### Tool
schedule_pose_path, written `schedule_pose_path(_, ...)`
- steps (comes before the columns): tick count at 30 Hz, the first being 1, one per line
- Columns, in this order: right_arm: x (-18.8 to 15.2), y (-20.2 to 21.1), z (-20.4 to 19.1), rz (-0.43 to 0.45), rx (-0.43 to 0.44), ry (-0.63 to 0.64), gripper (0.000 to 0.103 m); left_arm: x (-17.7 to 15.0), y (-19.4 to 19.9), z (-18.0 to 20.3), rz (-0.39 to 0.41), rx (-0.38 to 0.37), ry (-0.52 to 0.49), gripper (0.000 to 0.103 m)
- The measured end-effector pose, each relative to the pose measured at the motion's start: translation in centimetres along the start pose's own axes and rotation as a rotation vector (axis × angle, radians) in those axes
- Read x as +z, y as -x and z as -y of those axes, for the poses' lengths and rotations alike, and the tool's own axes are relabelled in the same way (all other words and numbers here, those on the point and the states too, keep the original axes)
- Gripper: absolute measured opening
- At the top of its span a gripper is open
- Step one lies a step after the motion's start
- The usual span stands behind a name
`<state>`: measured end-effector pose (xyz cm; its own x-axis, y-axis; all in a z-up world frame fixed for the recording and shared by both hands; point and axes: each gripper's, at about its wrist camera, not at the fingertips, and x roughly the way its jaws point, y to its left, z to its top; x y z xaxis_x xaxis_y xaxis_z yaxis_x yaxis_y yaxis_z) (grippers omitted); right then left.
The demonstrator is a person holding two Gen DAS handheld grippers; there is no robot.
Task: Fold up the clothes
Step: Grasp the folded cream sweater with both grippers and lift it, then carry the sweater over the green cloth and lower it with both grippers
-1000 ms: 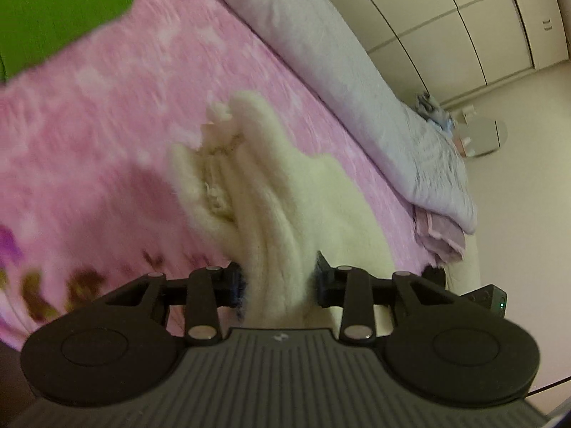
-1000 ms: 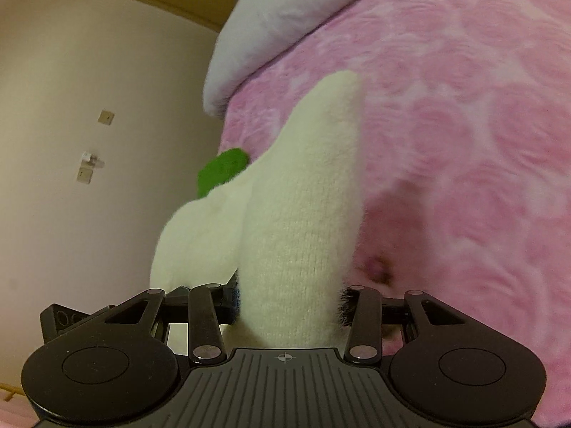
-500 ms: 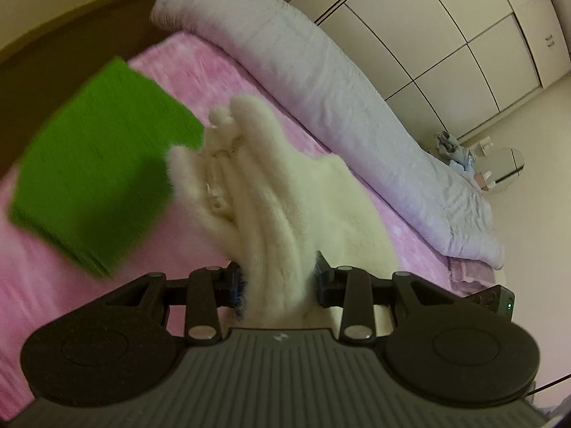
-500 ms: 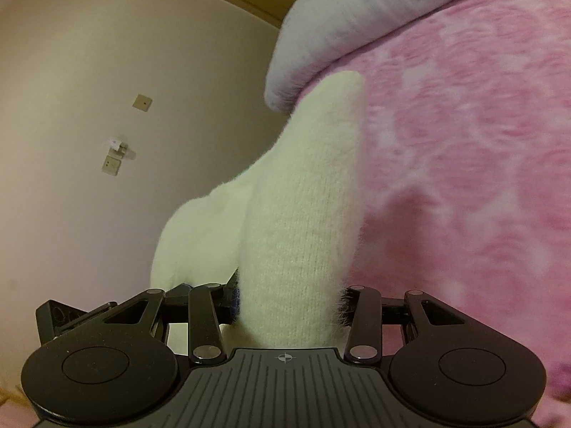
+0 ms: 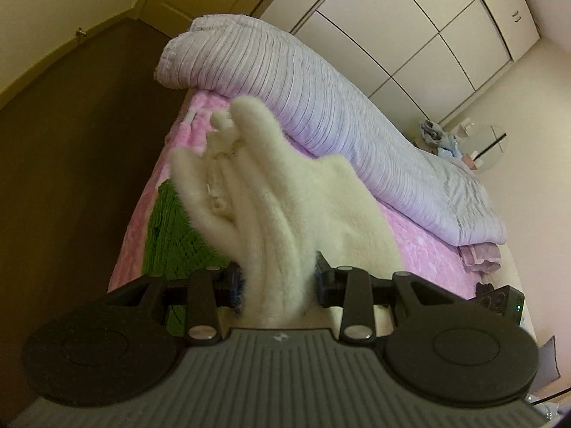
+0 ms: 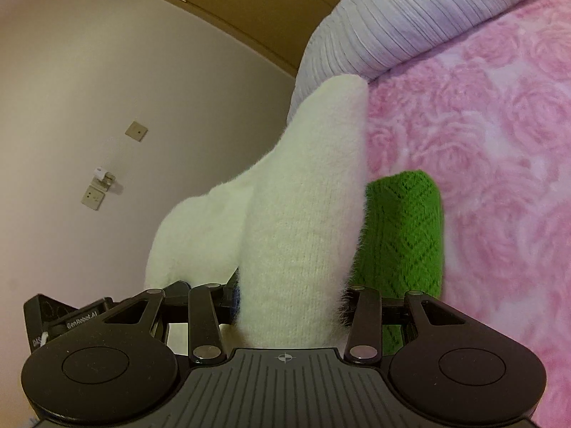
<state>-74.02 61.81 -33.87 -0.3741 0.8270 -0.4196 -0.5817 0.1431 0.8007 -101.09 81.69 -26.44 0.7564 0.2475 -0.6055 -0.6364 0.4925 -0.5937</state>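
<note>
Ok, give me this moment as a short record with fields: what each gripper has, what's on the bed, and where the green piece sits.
left gripper: shut on the white fuzzy garment
right gripper: shut on the same garment
garment state: bunched, held above the bed
bed cover: pink rose-pattern blanket
green knit: folded, lying on the blanket
far side of bed: rolled lilac quilt

A bunched knit garment point(image 5: 285, 210) is held up above the bed point(image 6: 499, 125), clamped between the left tongs point(image 5: 279, 280) and the right tongs point(image 6: 291, 303). A folded sweater point(image 6: 403, 235) is laid on the bed cover beneath and beside it. A rolled duvet point(image 5: 339, 114) is stretched along the bed's far side, with wardrobe doors point(image 5: 410, 25) behind it.
</note>
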Motion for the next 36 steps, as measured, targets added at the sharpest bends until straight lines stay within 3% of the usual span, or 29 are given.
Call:
schedule_pose_path(8, -0.9, -2.4, 2.8, 0.005, -0.071, -0.025, 0.043, -0.8, -4.1, -4.1, -0.057, 0.009, -0.022, 0.032)
schedule_pose_path(11, -1.8, -3.7, 4.8, -0.019, -0.124, -0.057, 0.050, -1.7, -6.0, -5.7, -0.092, 0.037, -0.038, 0.040)
schedule_pose_path(15, -1.6, -3.5, 5.2, -0.022, -0.151, -0.057, 0.057, -1.6, -4.9, -5.8, -0.091, 0.066, -0.032, 0.042)
schedule_pose_path(19, -0.8, -1.5, 3.2, -0.016, -0.261, 0.035, 0.059, -1.4, -3.4, -5.6, -0.086, 0.093, -0.024, 0.042)
schedule_pose_path(23, -1.0, 2.0, 0.3, 0.067, -0.470, 0.133, 0.059, -1.7, 1.0, -4.1, -0.020, 0.214, -0.036, 0.024)
schedule_pose_path(25, -2.0, 3.4, -2.2, 0.071, -0.548, 0.200, 0.059, -2.3, 2.8, -2.3, -0.015, 0.248, -0.107, 0.017)
schedule_pose_path(28, -4.5, 3.5, -6.0, 0.026, -0.566, 0.279, 0.054, -3.6, 3.6, 0.7, -0.062, 0.237, -0.259, 0.016)
schedule_pose_path(30, -6.2, 2.6, -7.7, -0.016, -0.586, 0.309, 0.039, -4.3, 3.1, 1.7, -0.098, 0.195, -0.308, 0.017)
schedule_pose_path(32, -7.8, 0.8, -7.8, -0.081, -0.619, 0.321, 0.034, -4.8, 1.7, 1.9, -0.144, 0.176, -0.325, 0.017)
schedule_pose_path(36, -9.7, -2.9, -5.8, -0.166, -0.701, 0.377, 0.031, -6.8, -0.6, -0.5, -0.208, 0.225, -0.292, 0.014)
